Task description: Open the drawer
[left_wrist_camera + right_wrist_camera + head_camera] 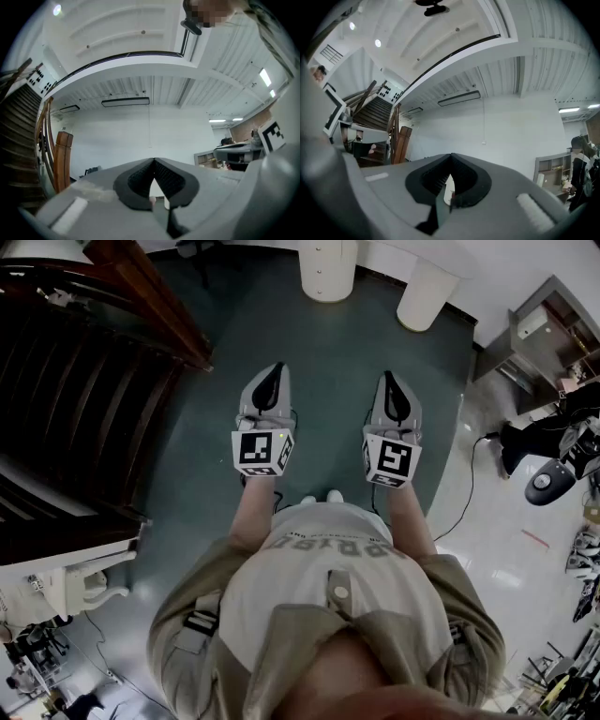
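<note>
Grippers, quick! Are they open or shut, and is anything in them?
Left gripper: shut, holding nothing.
Right gripper: shut, holding nothing.

The dark wooden staircase (66, 399) runs off the left edge, two white rounded columns (328, 268) off the top; your beige shirt (328, 568) hides most of your white shoes (320, 497).

The person wears a pale cream T-shirt (328, 563) with dark lettering across the chest, under an open khaki short-sleeved overshirt (173, 638). White shoe tips (321, 496) show beyond it. The left gripper (274, 373) and right gripper (388, 381) are grey shells with black ribbed pads, each bearing a black-and-white marker cube (262, 452).
</note>
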